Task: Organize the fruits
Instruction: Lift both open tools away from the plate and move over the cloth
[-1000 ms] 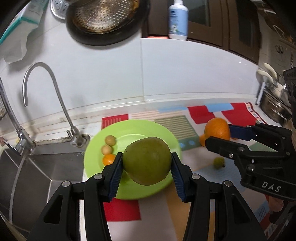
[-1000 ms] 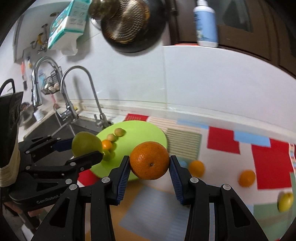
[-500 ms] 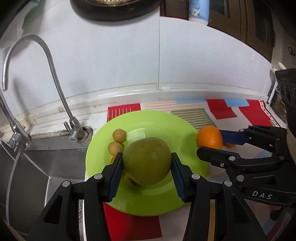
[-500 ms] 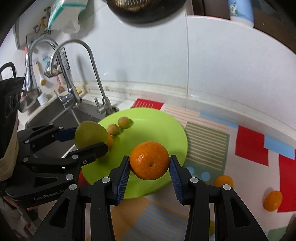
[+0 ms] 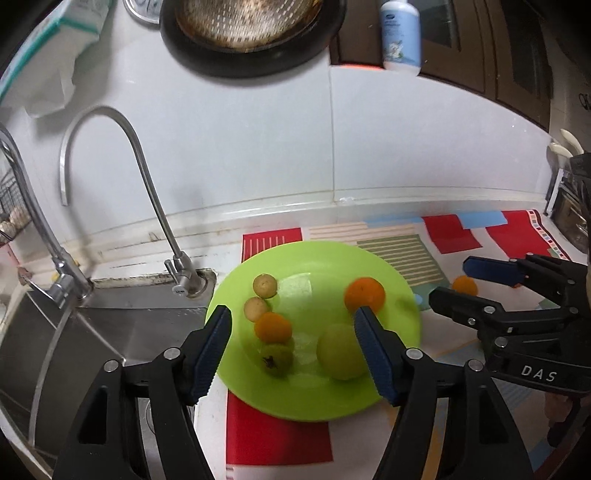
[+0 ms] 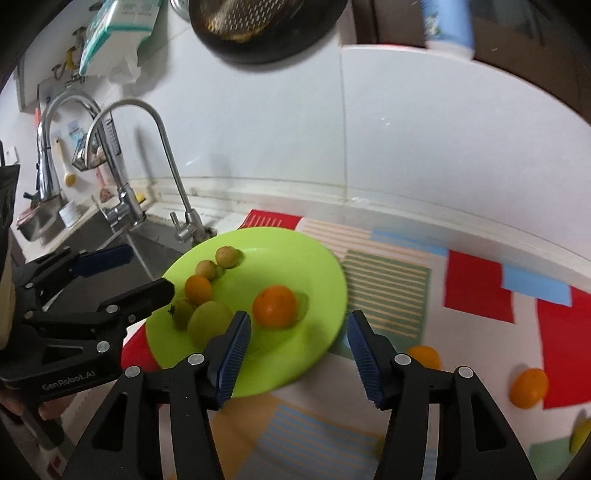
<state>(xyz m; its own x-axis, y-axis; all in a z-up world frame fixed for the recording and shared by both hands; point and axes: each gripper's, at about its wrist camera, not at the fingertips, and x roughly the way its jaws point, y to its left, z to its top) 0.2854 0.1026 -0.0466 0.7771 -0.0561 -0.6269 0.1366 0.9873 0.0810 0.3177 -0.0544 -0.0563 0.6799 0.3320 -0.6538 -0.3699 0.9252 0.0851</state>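
A lime-green plate [image 5: 314, 258] [image 6: 258, 240] lies on the patterned mat by the sink. On it sit a large green fruit [image 5: 338, 350] [image 6: 208, 319], an orange [image 5: 364, 294] [image 6: 275, 306], a smaller orange fruit [image 5: 272, 326] [image 6: 198, 289], a small green fruit [image 5: 277, 356] and two small yellowish fruits [image 5: 264, 285] [image 6: 226, 256]. My left gripper [image 5: 293, 354] [image 6: 125, 271] is open and empty above the plate's near side. My right gripper [image 6: 299, 349] [image 5: 454, 282] is open and empty at the plate's right edge.
More oranges [image 6: 424, 356] [image 6: 529, 382] and a yellow-green fruit [image 6: 580, 437] lie on the mat to the right. A steel sink [image 5: 74, 332] with curved taps [image 5: 147, 184] sits left of the plate. A pan [image 5: 251, 33] and bottle [image 5: 400, 33] hang above.
Both grippers have opened and let go: the green fruit and the orange now rest on the plate. Both grippers have drawn back and up.
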